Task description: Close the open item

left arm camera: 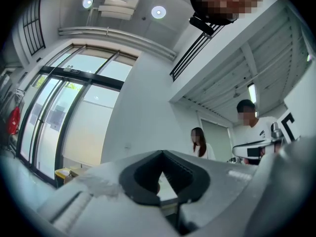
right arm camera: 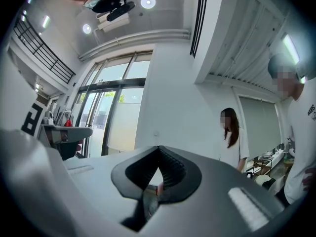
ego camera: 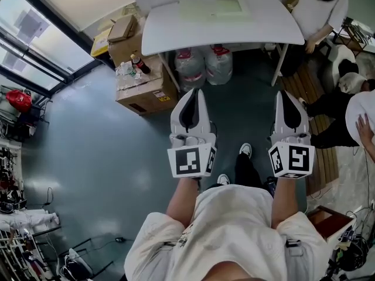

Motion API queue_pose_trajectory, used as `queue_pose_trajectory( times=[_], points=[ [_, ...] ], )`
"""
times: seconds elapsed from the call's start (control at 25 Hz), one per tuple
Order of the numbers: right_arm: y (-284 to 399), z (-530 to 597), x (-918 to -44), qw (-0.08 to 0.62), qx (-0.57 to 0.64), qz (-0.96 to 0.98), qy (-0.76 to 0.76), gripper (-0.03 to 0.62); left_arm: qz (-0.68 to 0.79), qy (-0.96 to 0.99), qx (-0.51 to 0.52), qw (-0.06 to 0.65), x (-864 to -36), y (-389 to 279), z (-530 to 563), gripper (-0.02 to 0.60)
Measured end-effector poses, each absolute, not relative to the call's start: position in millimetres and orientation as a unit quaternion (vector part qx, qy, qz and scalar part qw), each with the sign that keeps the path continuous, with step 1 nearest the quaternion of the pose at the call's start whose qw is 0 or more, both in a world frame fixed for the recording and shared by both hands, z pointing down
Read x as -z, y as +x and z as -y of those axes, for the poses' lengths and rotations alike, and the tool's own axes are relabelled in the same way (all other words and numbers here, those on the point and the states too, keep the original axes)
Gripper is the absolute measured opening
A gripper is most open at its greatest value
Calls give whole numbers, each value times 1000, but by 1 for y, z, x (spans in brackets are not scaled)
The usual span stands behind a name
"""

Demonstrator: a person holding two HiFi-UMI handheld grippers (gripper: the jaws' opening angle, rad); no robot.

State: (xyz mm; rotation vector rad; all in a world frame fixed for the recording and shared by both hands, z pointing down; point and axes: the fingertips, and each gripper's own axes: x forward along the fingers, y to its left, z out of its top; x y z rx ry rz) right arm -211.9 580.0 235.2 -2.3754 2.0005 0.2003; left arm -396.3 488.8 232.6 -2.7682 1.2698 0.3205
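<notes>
- Judging by what shows, the closing has not begun: both pairs of tongs hang in the air in front of the person, well short of the white worktop (ego camera: 176, 31) ahead, and touch nothing.
- Left tongs (ego camera: 193, 92) are closed and empty. In the left gripper view their tips (left arm camera: 162, 152) meet above a hollow lined with dark ribbed padding, with nothing caught in it.
- Right tongs (ego camera: 289, 93) look the same in the right gripper view: tips (right arm camera: 158, 147) together, with nothing between the black ribbed pads.
- Which thing is the open item cannot be told for sure. The likeliest is the flat pale-green thing (ego camera: 215, 7) lying on the far middle of the worktop, well apart from both tongs. Whether it has a lid or a cover standing open is too faint to read.
- Everything is therefore left to do: reach the worktop, find the open part and shut it.
- The worktop is a smooth, matt white slab with rounded corners on thin metal legs.
- The tongs are pale moulded plastic, tapering to a point, each with a marker cube (ego camera: 191, 160) printed in black and white squares.
- Beside the worktop, to the left, stands a brown cardboard box (ego camera: 146, 92) carrying plastic bottles (ego camera: 138, 64), and crinkled clear bags (ego camera: 205, 66) sit underneath.
- The floor (ego camera: 99, 157) is a glossy grey-blue.
</notes>
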Motion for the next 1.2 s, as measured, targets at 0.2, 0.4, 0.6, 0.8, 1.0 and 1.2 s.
queue_pose_trajectory(
  times=[0.2, 0.4, 0.6, 0.8, 1.0, 1.2],
  points=[
    [-192, -556, -238, 20, -64, -644, -762, 2, -422, -900, -102, 44, -236, -380, -466, 2],
    [-166, -525, -237, 21, -61, -647, -760, 2, -427, -897, -103, 43, -233, -355, -436, 2],
    [-133, -494, -232, 18, -61, -648, -759, 2, -428, -897, -100, 41, -230, -319, -408, 2],
    [-96, -466, -232, 13, -60, -649, -758, 2, -433, -895, -98, 45, -224, -283, -380, 2],
    [-55, -440, -232, 8, -57, -653, -755, 2, -439, -892, -93, 51, -222, -246, -355, 2],
    [-24, -409, -233, 10, -53, -661, -748, 2, -447, -889, -85, 50, -224, -216, -327, 2]
  ],
)
